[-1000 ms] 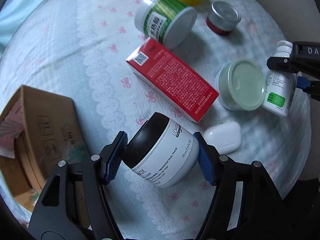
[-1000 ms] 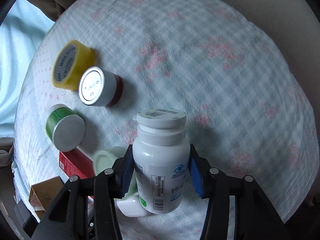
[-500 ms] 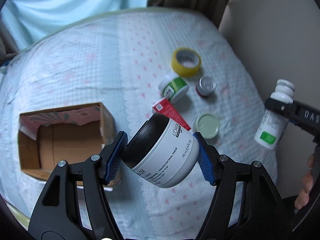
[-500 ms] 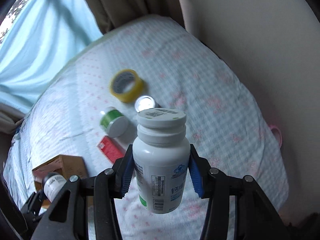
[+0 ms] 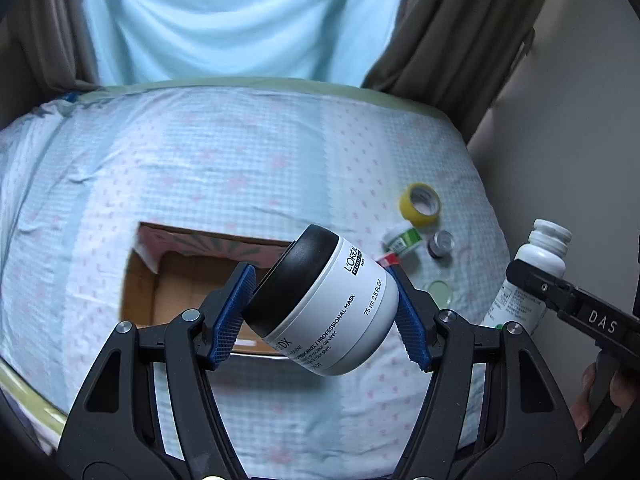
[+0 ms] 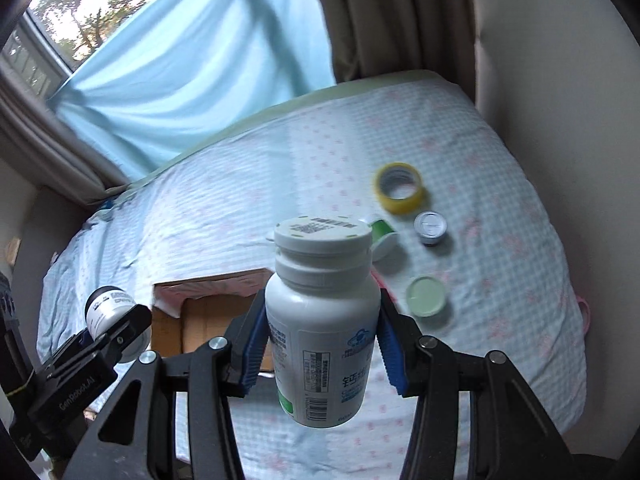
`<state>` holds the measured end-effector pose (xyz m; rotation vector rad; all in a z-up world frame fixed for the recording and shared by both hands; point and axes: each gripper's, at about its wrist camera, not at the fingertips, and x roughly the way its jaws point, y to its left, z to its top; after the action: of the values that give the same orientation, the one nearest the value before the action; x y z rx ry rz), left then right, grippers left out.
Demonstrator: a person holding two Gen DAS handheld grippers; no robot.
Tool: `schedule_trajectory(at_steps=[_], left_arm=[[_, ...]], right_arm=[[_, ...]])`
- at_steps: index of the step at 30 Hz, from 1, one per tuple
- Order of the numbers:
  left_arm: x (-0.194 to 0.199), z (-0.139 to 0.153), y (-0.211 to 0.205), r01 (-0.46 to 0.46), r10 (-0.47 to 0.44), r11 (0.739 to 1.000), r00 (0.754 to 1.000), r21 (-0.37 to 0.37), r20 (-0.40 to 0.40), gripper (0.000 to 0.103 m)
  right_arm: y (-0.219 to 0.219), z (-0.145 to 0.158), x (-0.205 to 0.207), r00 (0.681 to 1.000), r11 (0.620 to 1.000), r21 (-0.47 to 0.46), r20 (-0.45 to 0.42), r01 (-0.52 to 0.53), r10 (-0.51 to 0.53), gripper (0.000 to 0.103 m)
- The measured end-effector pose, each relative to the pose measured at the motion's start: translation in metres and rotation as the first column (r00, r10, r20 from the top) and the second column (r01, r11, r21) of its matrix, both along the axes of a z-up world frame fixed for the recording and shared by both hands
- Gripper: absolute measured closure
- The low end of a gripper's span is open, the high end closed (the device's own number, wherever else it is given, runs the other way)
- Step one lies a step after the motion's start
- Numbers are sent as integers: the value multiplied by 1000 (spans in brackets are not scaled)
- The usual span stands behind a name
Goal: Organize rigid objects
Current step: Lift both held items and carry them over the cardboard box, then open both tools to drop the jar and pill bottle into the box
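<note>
Over the bed [image 5: 200,168], both hands are loaded up right now: the left hand-held gripper [image 5: 322,308] is clamped on a white mask jar [image 5: 332,312] with a black lid, tilted, and the right hand-held gripper [image 6: 322,344] is squeezed tight on a white pill bottle [image 6: 322,320], held upright. Both hang in the air above the sheet, not touching anything.

Progress-wise I'd call it early to middle. The cardboard box [image 5: 188,292] sits open at centre-left of the left wrist view, and what I can see of its inside looks bare, though the jar hides part of it. So my guess is these two are about the first things headed in, and neither is dropped yet.

Left out on the sheet, on the right side of the right wrist view: a yellow tape roll [image 6: 400,188], a green-labelled tub [image 6: 382,236] lying on its side, a small silver-lidded jar [image 6: 430,227] and a pale green lid or tub [image 6: 426,296]. A red box [image 5: 387,258] pokes out just behind the jar in the left view. That's at least five things to go, if the box really is the goal
</note>
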<state>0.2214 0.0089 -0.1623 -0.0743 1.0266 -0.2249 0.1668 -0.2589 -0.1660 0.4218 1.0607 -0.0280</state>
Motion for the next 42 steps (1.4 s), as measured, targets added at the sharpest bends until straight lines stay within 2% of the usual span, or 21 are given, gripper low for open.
schedule_trajectory(at_steps=[5, 9, 14, 17, 23, 27, 30, 33, 36, 42], left_arm=[[20, 0, 65, 15, -15, 1000, 1000, 15, 0, 39], [37, -12, 113, 55, -54, 998, 998, 38, -21, 39], [63, -52, 158, 126, -119, 989, 989, 81, -84, 39], [80, -82, 172, 162, -148, 981, 980, 103, -132, 39], [113, -144, 173, 230, -203, 966, 956, 116, -210, 39], [130, -180, 157, 283, -244, 951, 935, 127, -258, 39], [138, -208, 142, 328, -277, 935, 913, 137, -299, 39], [142, -232, 132, 359, -295, 922, 892, 142, -341, 39], [142, -245, 125, 390, -317, 909, 876, 149, -364, 39], [141, -259, 114, 452, -360, 873, 850, 183, -384, 39]], right_arm=[[59, 7, 14, 999, 999, 28, 9, -31, 31, 57], [114, -3, 27, 999, 997, 71, -23, -21, 23, 57], [174, -31, 47, 997, 996, 89, -81, 6, 1, 57], [206, -61, 66, 989, 992, 126, -147, 19, 0, 57], [240, -126, 103, 958, 991, 130, -288, 19, 19, 57], [240, -175, 119, 921, 990, 135, -389, 46, 10, 57], [236, -200, 125, 902, 991, 122, -432, 60, -2, 57], [224, -229, 128, 874, 983, 143, -484, 119, -35, 57], [213, -248, 130, 858, 971, 171, -511, 167, -57, 57], [206, -264, 138, 831, 968, 184, -554, 173, -43, 57]])
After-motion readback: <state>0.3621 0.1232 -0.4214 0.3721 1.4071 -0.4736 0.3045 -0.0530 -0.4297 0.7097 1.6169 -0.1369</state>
